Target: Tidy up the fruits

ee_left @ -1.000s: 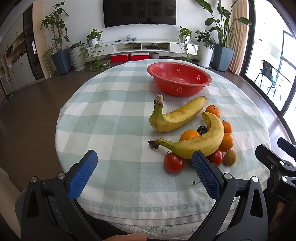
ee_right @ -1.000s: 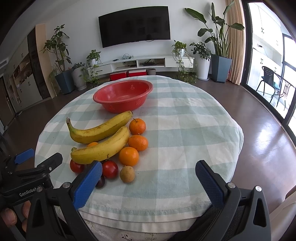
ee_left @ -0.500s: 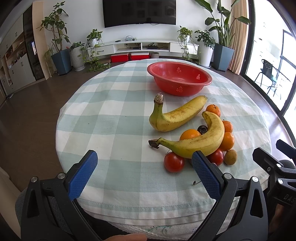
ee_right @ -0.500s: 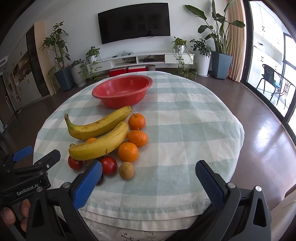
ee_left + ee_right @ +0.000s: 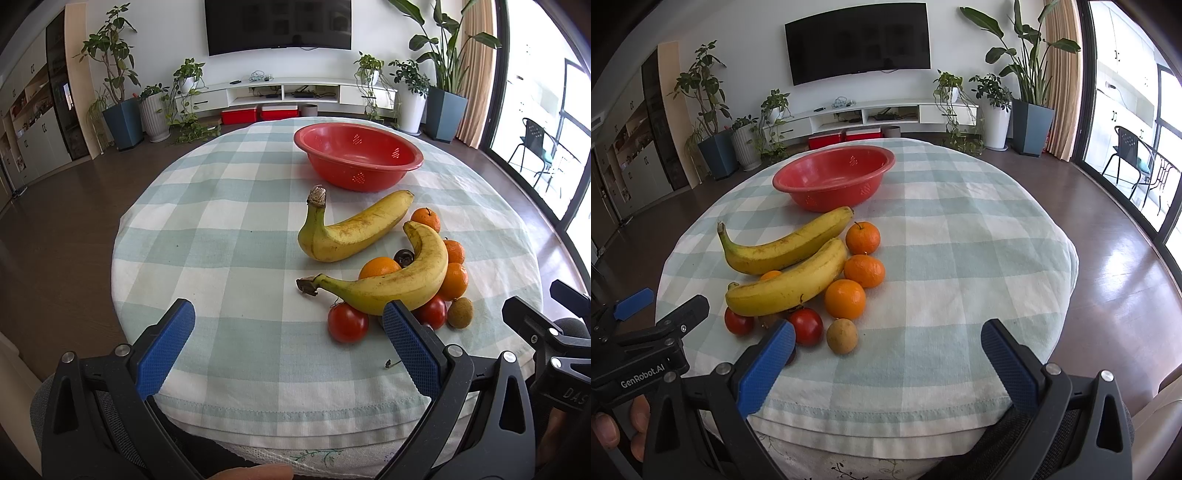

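A red bowl (image 5: 358,155) (image 5: 833,181) stands empty at the far side of the round checked table (image 5: 221,221). In front of it lie two bananas (image 5: 354,230) (image 5: 786,284), several oranges (image 5: 845,298), two tomatoes (image 5: 348,322) (image 5: 807,326), a small brown fruit (image 5: 842,336) and a dark fruit (image 5: 403,256). My left gripper (image 5: 288,343) is open and empty over the table's near edge, its right finger close to the tomatoes. My right gripper (image 5: 886,358) is open and empty near the front edge, just right of the fruit pile.
The table's front edge (image 5: 886,417) is right below both grippers. Each gripper shows at the edge of the other's view (image 5: 554,332) (image 5: 646,339). A TV wall, low shelf (image 5: 288,92) and potted plants stand behind; glass doors are at the right.
The right gripper has moved forward and a little lower toward the fruit, which looms larger. The left gripper has barely moved. Both stay open.
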